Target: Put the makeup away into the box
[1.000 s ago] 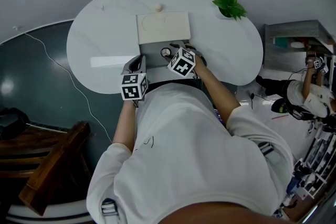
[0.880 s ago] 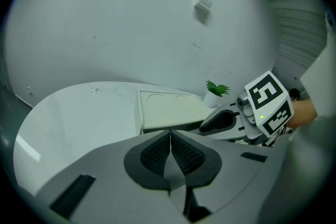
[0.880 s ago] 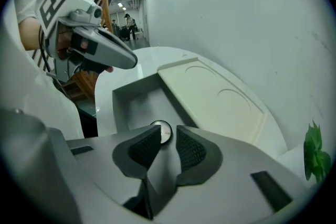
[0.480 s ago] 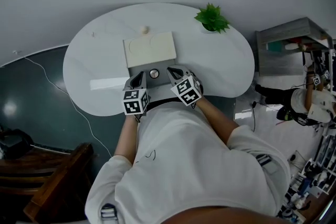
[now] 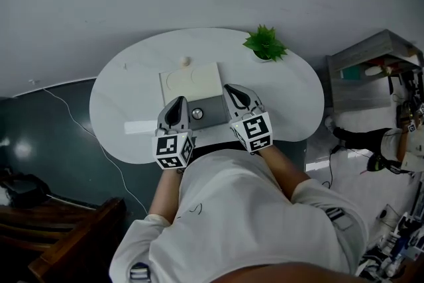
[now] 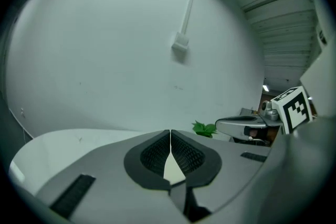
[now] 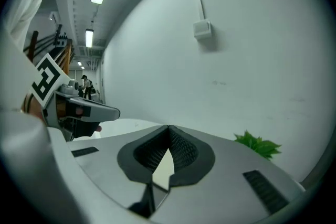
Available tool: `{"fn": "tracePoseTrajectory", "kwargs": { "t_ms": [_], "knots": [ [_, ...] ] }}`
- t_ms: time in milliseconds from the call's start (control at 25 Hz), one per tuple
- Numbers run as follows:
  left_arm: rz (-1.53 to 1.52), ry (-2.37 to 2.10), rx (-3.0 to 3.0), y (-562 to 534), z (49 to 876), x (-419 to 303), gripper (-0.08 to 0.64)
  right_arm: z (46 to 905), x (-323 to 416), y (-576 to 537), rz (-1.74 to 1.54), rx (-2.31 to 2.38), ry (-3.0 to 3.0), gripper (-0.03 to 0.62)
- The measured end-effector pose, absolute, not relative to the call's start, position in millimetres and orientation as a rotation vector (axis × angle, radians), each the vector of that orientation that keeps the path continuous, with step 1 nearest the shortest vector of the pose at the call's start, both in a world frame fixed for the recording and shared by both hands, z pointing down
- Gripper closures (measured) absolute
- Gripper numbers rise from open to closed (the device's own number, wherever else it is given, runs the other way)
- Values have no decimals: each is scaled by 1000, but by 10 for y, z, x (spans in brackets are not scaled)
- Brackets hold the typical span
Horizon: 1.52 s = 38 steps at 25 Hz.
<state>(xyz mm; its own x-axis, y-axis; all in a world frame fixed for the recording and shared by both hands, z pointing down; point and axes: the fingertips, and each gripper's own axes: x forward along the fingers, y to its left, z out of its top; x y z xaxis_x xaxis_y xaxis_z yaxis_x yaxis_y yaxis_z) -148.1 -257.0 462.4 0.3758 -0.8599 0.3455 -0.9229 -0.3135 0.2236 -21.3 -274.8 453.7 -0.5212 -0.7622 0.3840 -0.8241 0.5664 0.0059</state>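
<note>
On the white oval table (image 5: 291,99) stands the makeup box (image 5: 213,109), its grey inside facing up and its cream lid (image 5: 191,81) laid open behind it. A small round silver item (image 5: 197,114) lies in the grey part. My left gripper (image 5: 179,101) hovers at the box's left edge and my right gripper (image 5: 231,87) at its right edge. Both are raised above the table and point at the wall. In the left gripper view the left gripper (image 6: 169,131) is shut and empty. The right gripper (image 7: 168,127) is likewise shut with nothing between its pads.
A small potted plant (image 5: 265,44) stands at the table's far right, and a little beige ball (image 5: 185,61) behind the lid. A white strip (image 5: 139,127) lies left of the box. A wooden chair (image 5: 73,242) is at lower left, a shelf unit (image 5: 374,59) at right.
Both grippers have lifted up off the box and moved apart to its two sides. The right gripper, which reached into the box, has rolled back and shut.
</note>
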Motion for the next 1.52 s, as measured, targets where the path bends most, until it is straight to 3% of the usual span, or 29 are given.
{"fn": "tracePoseTrajectory", "kwargs": {
  "t_ms": [360,1520],
  "knots": [
    [91,-1677,2468,-2554,3507,-1489,537,3445,50,-2904,44,1507,-2568,595],
    [68,-1713,2490,-2323,3355,-1453,537,3347,11,-2644,-25,1483,-2554,595]
  ]
}}
